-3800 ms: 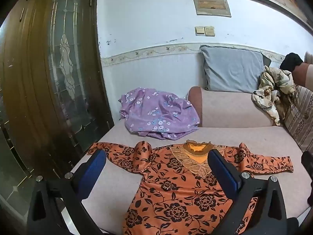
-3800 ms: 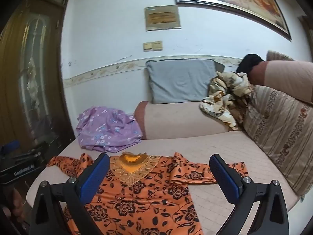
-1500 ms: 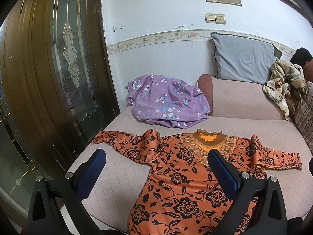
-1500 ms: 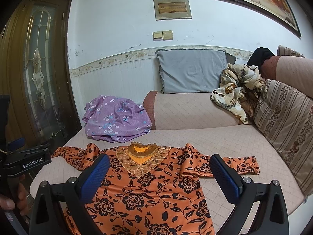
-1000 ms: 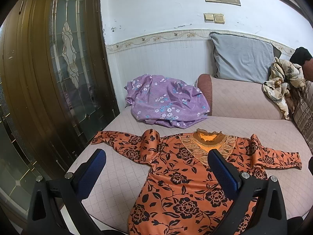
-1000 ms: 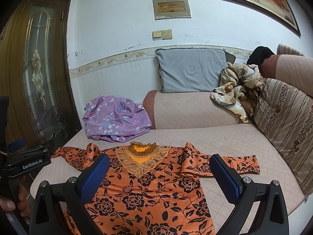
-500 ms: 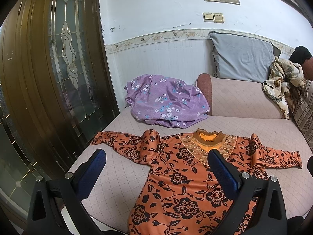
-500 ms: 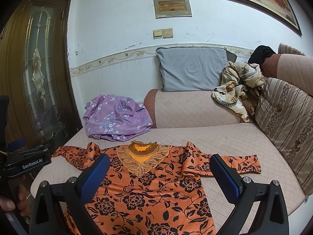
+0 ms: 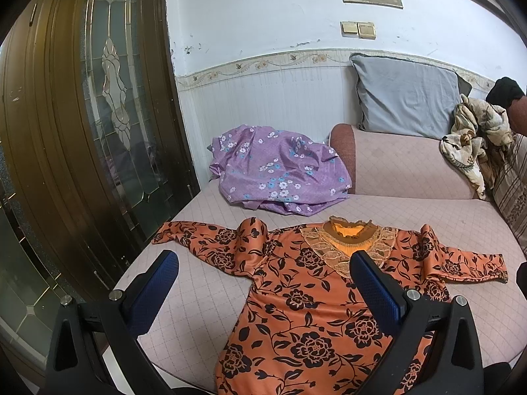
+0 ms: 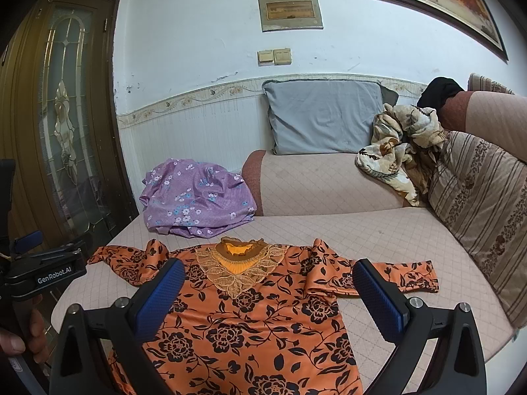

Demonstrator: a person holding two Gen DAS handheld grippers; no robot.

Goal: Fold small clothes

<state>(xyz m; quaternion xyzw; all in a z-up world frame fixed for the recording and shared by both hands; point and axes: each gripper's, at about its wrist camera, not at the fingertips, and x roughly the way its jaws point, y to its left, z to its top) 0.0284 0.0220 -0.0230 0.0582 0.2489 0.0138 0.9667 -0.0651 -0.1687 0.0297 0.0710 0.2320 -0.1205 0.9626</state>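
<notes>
- Nearest the cameras, the left gripper point(image 9: 263, 283) and the right gripper point(image 10: 268, 291) both hang above the sofa seat with blue pads spread wide and nothing between them.
- At the left edge of the right wrist view, a hand point(image 10: 19, 335) holds the left gripper's handle.
- Under both lies the orange top point(image 10: 250, 316): orange cloth with black roses and vines, and a lace yoke around a frilled collar.
- It lies flat on the front of the pink quilted sofa point(image 9: 411, 204), face up, hem toward the cameras, collar toward the wall.
- Body runs front to back; the sleeves stretch sideways, the left one humped near the shoulder.
- Just behind it sits a crumpled purple flowered cloth point(image 9: 280, 171).
- Farther back, a grey pillow point(image 10: 321, 115) leans on the wall; a beige patterned cloth point(image 10: 400, 144) lies right of it.
</notes>
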